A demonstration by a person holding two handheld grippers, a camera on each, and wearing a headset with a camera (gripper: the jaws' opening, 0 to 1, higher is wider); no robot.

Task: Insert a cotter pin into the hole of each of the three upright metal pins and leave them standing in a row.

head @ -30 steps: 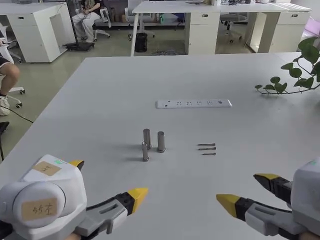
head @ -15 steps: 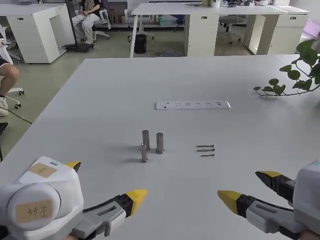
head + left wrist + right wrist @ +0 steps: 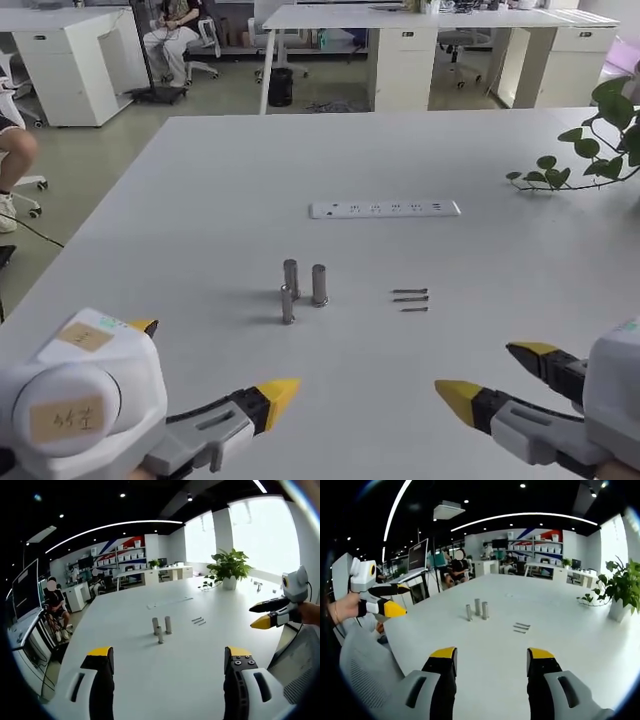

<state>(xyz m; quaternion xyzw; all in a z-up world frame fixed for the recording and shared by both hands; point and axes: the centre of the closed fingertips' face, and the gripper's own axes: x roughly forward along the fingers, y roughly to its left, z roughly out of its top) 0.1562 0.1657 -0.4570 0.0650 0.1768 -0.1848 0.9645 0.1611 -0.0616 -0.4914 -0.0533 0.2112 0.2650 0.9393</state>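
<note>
Left gripper (image 3: 215, 355): it is above the near part of the table (image 3: 200, 200), at about 7 o'clock from the metal pins. Its two yellow-tipped jaws are spread wide and nothing is between them.
Right gripper (image 3: 483, 370): it is above the near part of the table too, at about 5 o'clock from the metal pins. Its jaws are also wide apart and hold nothing.
Metal pins (image 3: 319, 284): three grey pins stand up straight in a small bunch in the middle of the table. Two are side by side at the back. The third is just in front of the left one, so close that I cannot tell if they touch.
Cotter pins (image 3: 410, 299): three thin pins lie flat, one next to the other, at 3 o'clock from the metal pins and apart from them.
Power strip (image 3: 385, 209): a long white one lies at 12 o'clock from the metal pins, farther back.
Plant (image 3: 590, 150): green leaves hang over the table edge at about 2 o'clock.
</note>
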